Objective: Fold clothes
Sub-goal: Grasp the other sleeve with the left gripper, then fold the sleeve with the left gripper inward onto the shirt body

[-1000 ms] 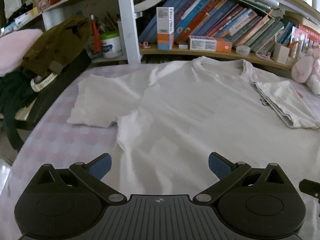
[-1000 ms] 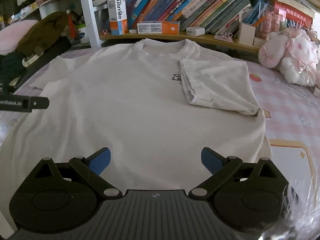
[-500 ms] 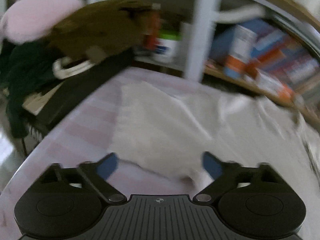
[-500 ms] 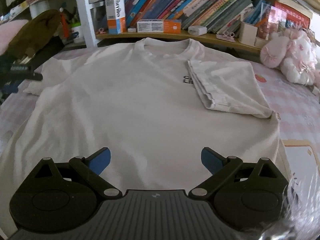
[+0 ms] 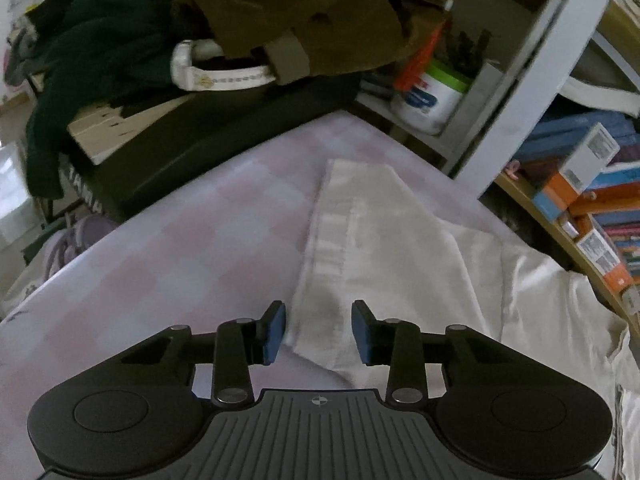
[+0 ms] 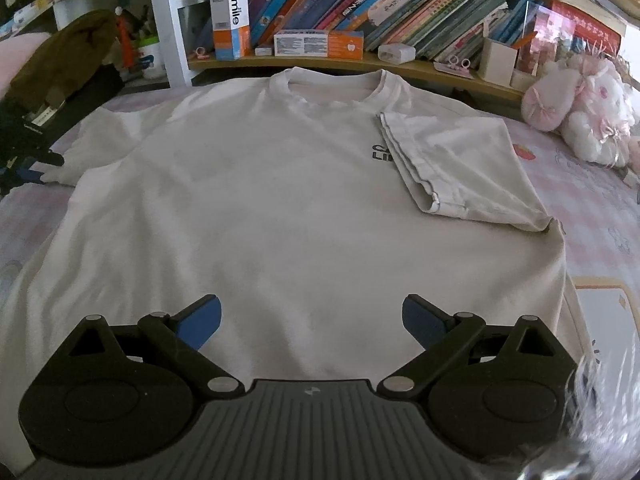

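Observation:
A white T-shirt (image 6: 280, 184) lies flat, front up, on a pink checked cover (image 5: 192, 248). Its right-hand sleeve (image 6: 460, 160) is folded in over the chest, partly hiding the black print. In the left wrist view the other sleeve (image 5: 360, 232) lies spread out flat. My left gripper (image 5: 319, 330) straddles the near corner of that sleeve's hem. Its jaws are closing, the cloth is between the blue pads, and a small gap still shows at the left pad (image 5: 275, 332). My right gripper (image 6: 312, 320) hovers open over the shirt's lower body with nothing gripped.
A bookshelf (image 6: 360, 12) with books and boxes runs along the far edge. A brown garment (image 5: 304, 12) and dark clothes (image 5: 92, 52) are piled on a black case at the left, beside a white tub (image 5: 432, 100). Pink plush toys (image 6: 584, 112) sit at the right.
My left gripper swung left from the shirt's body to the spread sleeve, rolled, and its jaws narrowed around the hem corner. My right gripper shifted only slightly and stayed open.

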Demonstrator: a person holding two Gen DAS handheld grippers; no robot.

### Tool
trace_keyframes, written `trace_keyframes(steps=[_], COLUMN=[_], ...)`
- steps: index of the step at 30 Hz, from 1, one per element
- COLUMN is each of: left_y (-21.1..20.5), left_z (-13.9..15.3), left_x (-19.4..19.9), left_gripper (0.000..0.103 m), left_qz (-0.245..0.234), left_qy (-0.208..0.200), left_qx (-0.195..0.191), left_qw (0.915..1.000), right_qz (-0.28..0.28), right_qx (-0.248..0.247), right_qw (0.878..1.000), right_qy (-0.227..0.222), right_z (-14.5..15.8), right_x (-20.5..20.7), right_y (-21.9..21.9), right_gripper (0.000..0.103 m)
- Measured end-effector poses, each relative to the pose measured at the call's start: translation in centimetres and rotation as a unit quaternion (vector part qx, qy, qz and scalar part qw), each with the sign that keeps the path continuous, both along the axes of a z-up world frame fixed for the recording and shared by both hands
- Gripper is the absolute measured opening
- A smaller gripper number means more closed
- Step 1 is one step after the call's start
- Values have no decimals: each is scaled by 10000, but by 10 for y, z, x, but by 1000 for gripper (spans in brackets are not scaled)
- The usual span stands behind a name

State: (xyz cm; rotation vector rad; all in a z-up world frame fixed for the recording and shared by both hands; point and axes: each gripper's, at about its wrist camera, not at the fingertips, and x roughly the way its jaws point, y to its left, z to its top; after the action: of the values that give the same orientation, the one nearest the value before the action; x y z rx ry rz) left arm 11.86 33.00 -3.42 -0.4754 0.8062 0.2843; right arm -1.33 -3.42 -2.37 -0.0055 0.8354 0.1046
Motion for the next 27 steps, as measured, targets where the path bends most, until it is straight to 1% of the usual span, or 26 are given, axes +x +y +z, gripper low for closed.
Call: trace_keyframes(steps=[1,2,3,5,6,8,10,12,13,14,15,17,19,20,21,22,23,24,25,26,27], left_y=[-2,-4,-5,-4,-3,-9,-30,-64,-83,-105,-128,-173,-212,-226,-236,-244,-248,-246,-243,-235,-225], left_z=[0,-1,-2,-3,-1,13,34,51,59,61,62,62,51,41,32,22,14,10,8,10,14], left_x=[1,3,3,4,4,0,1,5,9,11,12,13,9,7,5,3,4,4,4,3,0], left_gripper=[29,17,14,10,7,7,6,5,5,5,6,6,7,12,16,16,24,37,43,51,57], left_qz=[5,26,75,221,307,373,61,-524,-883,-1268,-1705,-2579,-3379,-3706,-3888,-4010,-4024,-3922,-3790,-3643,-3487], left_qy=[4,19,18,11,7,-307,-719,-1016,-1112,-1166,-1167,-1110,-914,-736,-548,-366,-168,-25,87,53,-53], left_qx=[42,102,122,57,-74,-256,-149,65,195,363,584,1018,1271,1352,1446,1549,1647,1679,1680,1561,1384], left_qw=[10000,9999,9999,9997,9995,9985,9973,9934,9897,9844,9767,9544,9281,9159,9082,9022,9004,9044,9100,9181,9270], right_qz=[-2,-2,3,40,69,149,252,319,331,341,351,344,337,337,344,351,363,376,388,400,410], right_qx=[17,35,49,23,-10,-83,-126,-92,-69,-47,-25,10,43,53,57,59,62,64,67,70,60], right_qw=[10000,10000,10000,9998,9997,9994,9992,9991,9991,9991,9991,9991,9992,9992,9991,9991,9991,9990,9990,9990,9990], right_qy=[17,37,69,186,250,317,292,271,264,258,252,242,233,229,226,224,220,217,210,203,193], right_z=[-1,-2,-4,-10,-13,-17,-20,-20,-20,-20,-20,-20,-20,-20,-20,-20,-20,-20,-21,-21,-21], right_x=[0,0,0,1,2,1,-2,-3,-3,-3,-3,-3,-3,-3,-3,-3,-3,-3,-4,-4,-4], right_y=[-1,-2,-4,-5,-5,-5,-6,-8,-9,-11,-13,-16,-19,-21,-21,-22,-22,-22,-23,-23,-24], right_gripper=[98,98,98,98,98,98,98,98,98,98,98,98,99,100,100,101,101,102,103,103,103])
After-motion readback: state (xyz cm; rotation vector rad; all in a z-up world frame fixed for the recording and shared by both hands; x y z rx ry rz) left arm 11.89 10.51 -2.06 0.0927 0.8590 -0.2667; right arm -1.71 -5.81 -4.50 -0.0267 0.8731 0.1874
